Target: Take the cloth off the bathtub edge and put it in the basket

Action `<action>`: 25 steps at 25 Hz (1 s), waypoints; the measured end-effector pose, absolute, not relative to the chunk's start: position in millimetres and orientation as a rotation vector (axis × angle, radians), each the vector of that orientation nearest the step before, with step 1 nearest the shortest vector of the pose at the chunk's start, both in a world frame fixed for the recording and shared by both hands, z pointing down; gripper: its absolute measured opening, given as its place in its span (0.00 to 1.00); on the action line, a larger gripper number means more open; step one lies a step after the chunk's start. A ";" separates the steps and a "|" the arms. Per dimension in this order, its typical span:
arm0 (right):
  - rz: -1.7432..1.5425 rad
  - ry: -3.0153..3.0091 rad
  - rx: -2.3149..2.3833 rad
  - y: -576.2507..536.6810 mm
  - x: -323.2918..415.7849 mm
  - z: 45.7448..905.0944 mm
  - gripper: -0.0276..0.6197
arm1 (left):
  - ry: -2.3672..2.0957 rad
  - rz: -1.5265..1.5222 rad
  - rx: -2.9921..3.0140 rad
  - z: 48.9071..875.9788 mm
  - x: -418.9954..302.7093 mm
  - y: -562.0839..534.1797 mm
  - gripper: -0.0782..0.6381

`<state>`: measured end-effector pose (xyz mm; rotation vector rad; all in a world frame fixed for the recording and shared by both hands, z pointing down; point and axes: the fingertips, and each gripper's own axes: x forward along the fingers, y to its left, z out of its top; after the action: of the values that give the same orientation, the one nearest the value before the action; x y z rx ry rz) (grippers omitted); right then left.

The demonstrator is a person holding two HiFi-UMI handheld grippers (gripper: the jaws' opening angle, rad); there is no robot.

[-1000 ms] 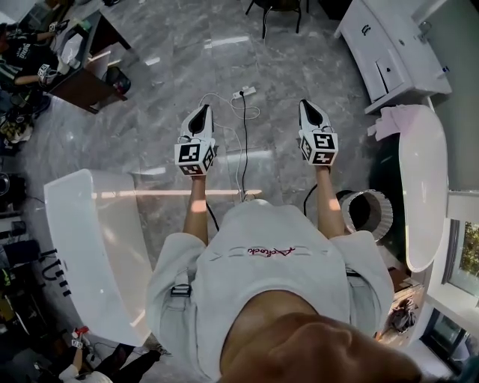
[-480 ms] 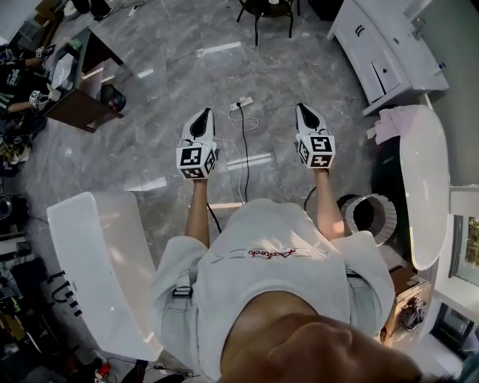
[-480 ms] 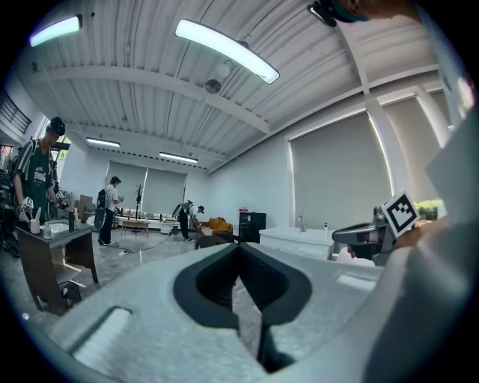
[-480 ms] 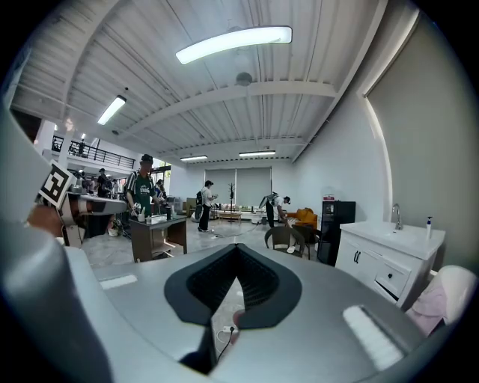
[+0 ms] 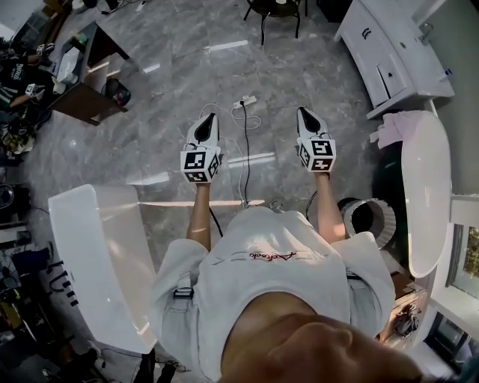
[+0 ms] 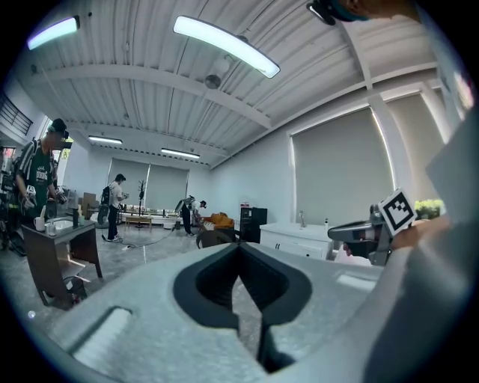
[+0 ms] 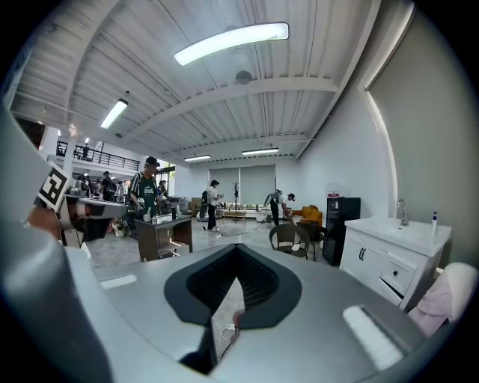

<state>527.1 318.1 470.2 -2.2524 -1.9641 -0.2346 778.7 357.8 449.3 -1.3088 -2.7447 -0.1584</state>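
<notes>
A pink cloth [image 5: 391, 129] is draped over the far end of the white bathtub [image 5: 425, 187] at the right of the head view. It also shows at the right edge of the right gripper view as the cloth [image 7: 444, 298]. The round ribbed basket [image 5: 368, 218] stands on the floor beside the tub, just right of my right forearm. My left gripper [image 5: 205, 124] and right gripper [image 5: 306, 118] are held out in front of me above the floor, both shut and empty, well left of the cloth. In their own views the left gripper [image 6: 241, 293] and right gripper [image 7: 236, 288] have their jaws together.
A white vanity cabinet [image 5: 391, 51] stands beyond the tub. A power strip with a cable [image 5: 244, 100] lies on the grey marble floor ahead. A second white tub [image 5: 88, 262] is at my left. A chair [image 5: 278, 10], a desk [image 5: 81, 81] and several people are farther off.
Both grippers stay shut and held out at about the same place. The view has shifted slightly, and the left gripper has turned a little to the right.
</notes>
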 end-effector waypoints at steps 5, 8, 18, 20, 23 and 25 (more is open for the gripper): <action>-0.218 -1.998 -2.230 302.2 510.7 467.0 0.05 | -2.765 -0.141 -1.262 445.6 757.5 348.9 0.11; -0.198 -2.091 -2.165 286.8 484.5 457.4 0.05 | -2.823 -0.125 -1.176 433.2 727.9 350.6 0.11; -0.098 -2.479 -1.708 176.0 307.2 457.3 0.05 | -2.993 -0.068 -0.627 435.7 514.0 323.1 0.11; -0.080 -2.552 -1.613 146.4 276.5 458.7 0.05 | -3.022 -0.050 -0.502 437.7 469.3 307.5 0.11; -0.070 -2.627 -1.493 103.8 242.4 458.4 0.05 | -3.048 -0.036 -0.348 435.8 415.1 280.5 0.11; -0.058 -2.676 -1.408 74.2 221.8 458.1 0.05 | -3.061 -0.026 -0.243 433.9 381.7 259.3 0.11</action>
<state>221.8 74.2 458.1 -1.4082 -2.6762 -0.0579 381.7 259.3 433.9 -0.2431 -3.0607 -0.0260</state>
